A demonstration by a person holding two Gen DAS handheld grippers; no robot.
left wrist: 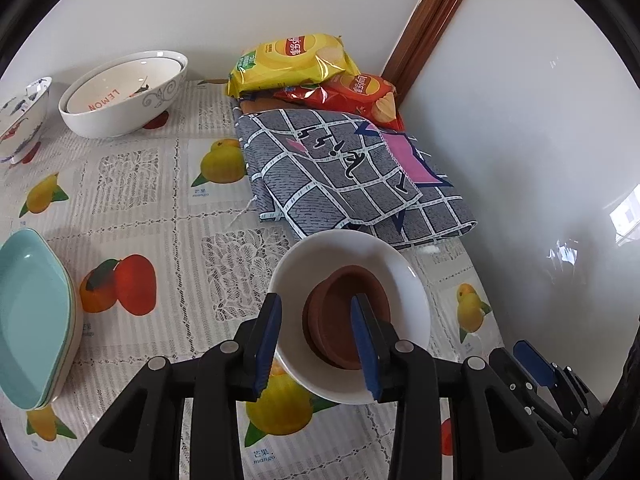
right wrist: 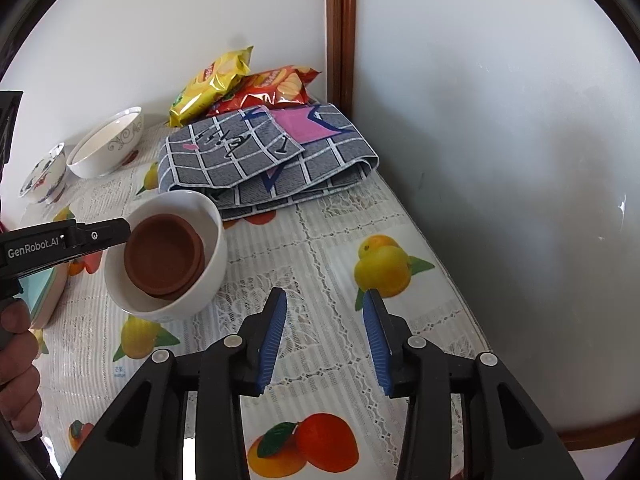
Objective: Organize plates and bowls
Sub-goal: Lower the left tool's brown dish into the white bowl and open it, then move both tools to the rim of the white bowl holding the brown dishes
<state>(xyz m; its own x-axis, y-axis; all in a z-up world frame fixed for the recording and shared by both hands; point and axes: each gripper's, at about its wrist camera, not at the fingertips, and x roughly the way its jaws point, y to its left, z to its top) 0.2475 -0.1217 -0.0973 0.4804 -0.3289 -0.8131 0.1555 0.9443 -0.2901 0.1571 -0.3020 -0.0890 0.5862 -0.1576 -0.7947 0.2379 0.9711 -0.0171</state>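
Note:
A white bowl (left wrist: 404, 280) with brown clay saucers (left wrist: 340, 308) stacked inside stands on the fruit-print tablecloth. My left gripper (left wrist: 316, 344) straddles its near rim, one finger outside and one inside, jaws apart. In the right wrist view the bowl (right wrist: 212, 248) and saucers (right wrist: 164, 256) sit left of my right gripper (right wrist: 324, 344), which is open and empty above the cloth; the left gripper's finger (right wrist: 100, 234) reaches the bowl rim. Nested white bowls (left wrist: 120, 96), a blue-patterned bowl (left wrist: 20, 116) and stacked teal dishes (left wrist: 32, 316) lie to the left.
A folded grey checked cloth (left wrist: 340, 176) lies just behind the bowl, with yellow (left wrist: 292, 60) and red (left wrist: 360, 92) chip bags beyond it in the corner. A white wall (left wrist: 520, 160) and brown wooden trim (left wrist: 432, 24) bound the table on the right.

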